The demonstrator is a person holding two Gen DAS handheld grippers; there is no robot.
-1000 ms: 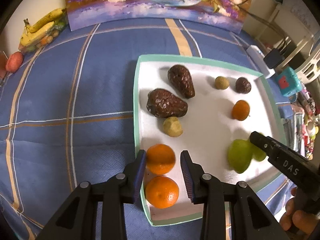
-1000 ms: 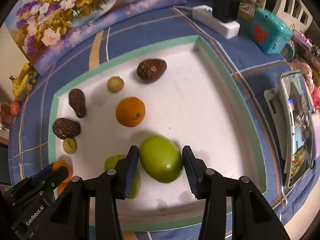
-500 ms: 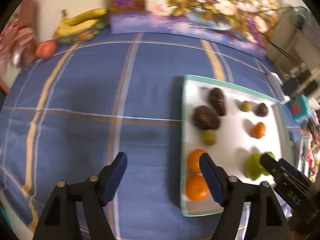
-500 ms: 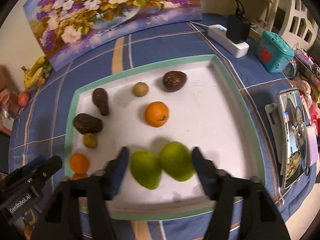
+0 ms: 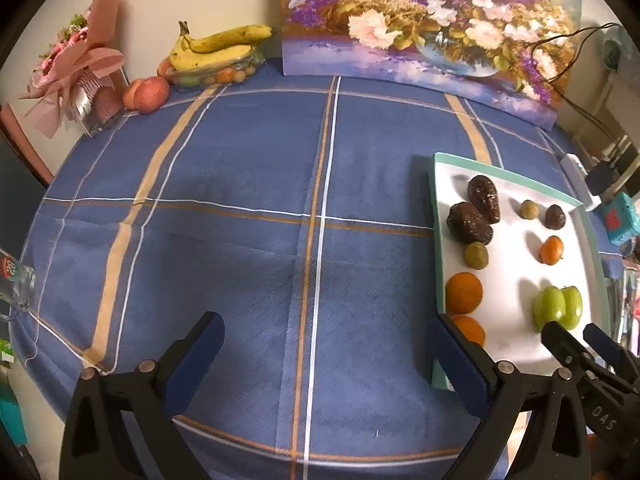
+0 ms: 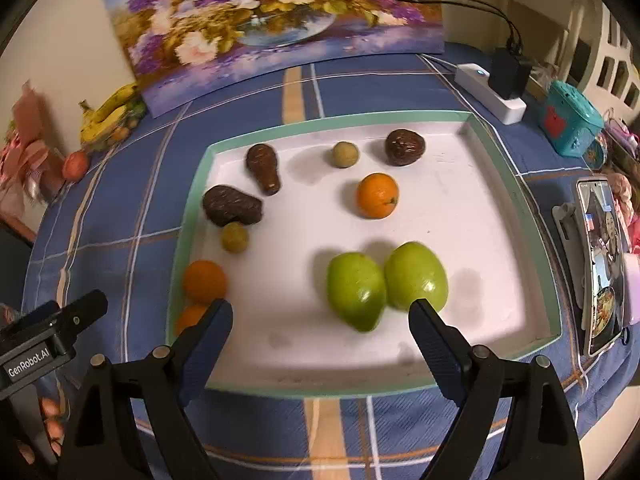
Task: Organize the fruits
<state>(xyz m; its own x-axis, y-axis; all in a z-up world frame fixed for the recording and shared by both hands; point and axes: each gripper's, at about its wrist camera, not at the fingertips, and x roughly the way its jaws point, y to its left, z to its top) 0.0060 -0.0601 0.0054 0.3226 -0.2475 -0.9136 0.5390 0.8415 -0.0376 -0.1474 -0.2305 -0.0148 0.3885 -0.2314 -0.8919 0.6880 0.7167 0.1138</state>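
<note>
A white tray with a green rim (image 6: 516, 184) (image 5: 436, 216) holds two green fruits side by side (image 6: 386, 284) (image 5: 557, 307), two oranges at its left front corner (image 6: 205, 282) (image 5: 464, 293), a third orange (image 6: 377, 195), two dark avocados (image 6: 232, 205) (image 5: 469, 222), a dark round fruit (image 6: 405, 147) and two small yellow-green fruits (image 6: 345, 154). My right gripper (image 6: 320, 334) is open and empty, just in front of the green fruits. My left gripper (image 5: 326, 344) is open and empty over the blue tablecloth, left of the tray.
A flower painting (image 5: 432, 28) leans at the back. Bananas on a fruit box (image 5: 218, 50), a peach (image 5: 146, 94) and a bouquet (image 5: 76, 76) stand at the back left. A power strip (image 6: 490, 92), a teal box (image 6: 568, 120) and a phone (image 6: 602, 264) lie right of the tray.
Both grippers opened wide and pulled back. The left let go of an orange and swung left off the tray. The right let go of a green fruit, which now lies beside the other.
</note>
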